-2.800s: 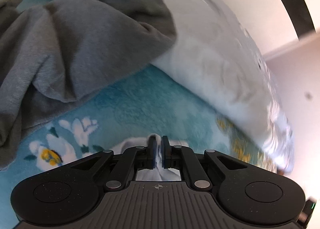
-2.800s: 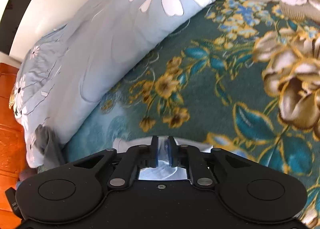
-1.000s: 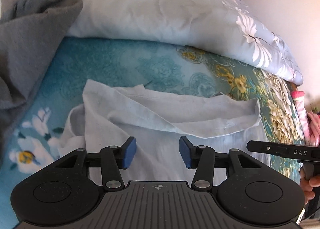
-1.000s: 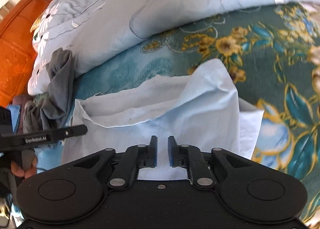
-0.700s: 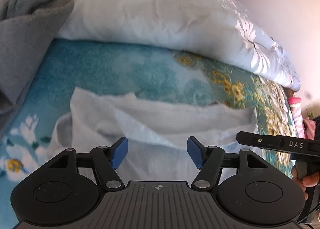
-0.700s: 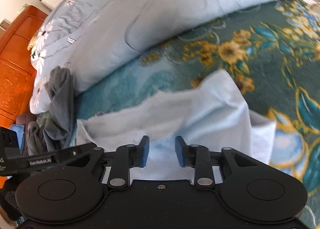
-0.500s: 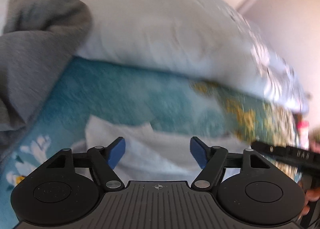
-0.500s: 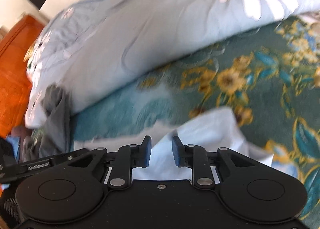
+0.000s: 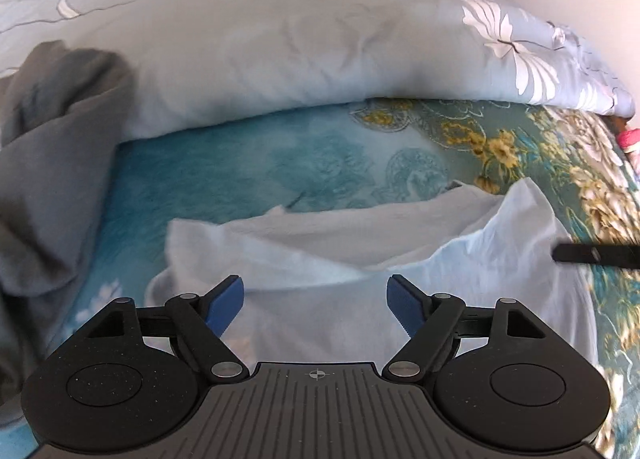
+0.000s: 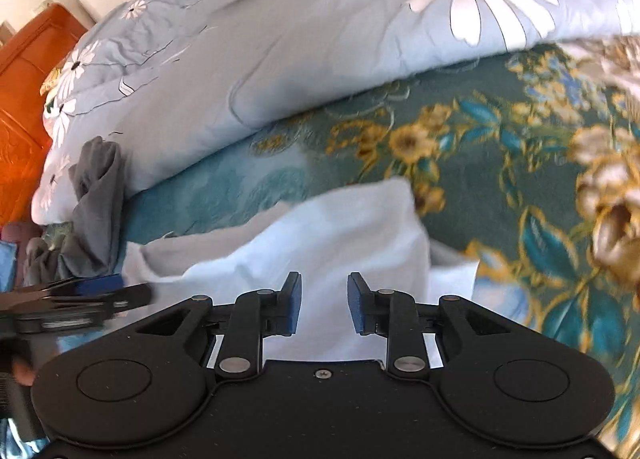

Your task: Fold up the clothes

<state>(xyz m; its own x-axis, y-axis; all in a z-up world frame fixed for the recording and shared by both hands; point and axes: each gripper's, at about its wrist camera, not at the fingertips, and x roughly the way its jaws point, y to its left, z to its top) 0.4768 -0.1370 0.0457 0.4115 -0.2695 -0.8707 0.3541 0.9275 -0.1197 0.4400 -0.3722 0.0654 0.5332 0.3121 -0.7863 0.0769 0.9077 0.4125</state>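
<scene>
A pale blue garment [image 9: 500, 279] lies on the bed with its near part doubled over, the fold's edge running across it. My left gripper [image 9: 316, 293] hovers over its left half with the jaws wide apart and still opening; the cloth lies below them and the pads do not touch it. My right gripper [image 10: 324, 287] hangs over the garment [image 10: 340, 227] near its right corner, its jaws a small way apart and nothing pinched. One finger of the right gripper [image 9: 592, 253] pokes in at the right edge of the left wrist view.
A grey garment [image 9: 52, 179] is heaped at the left against a flowered light-blue duvet [image 9: 280, 51] that runs along the far side. The teal floral bedsheet [image 10: 500, 147] spreads to the right. Orange wooden furniture [image 10: 20, 99] stands beyond the bed.
Both grippers were shut on the cloth and have let go. The left jaws have spread wide, the right ones a little. The garment now lies folded on the sheet.
</scene>
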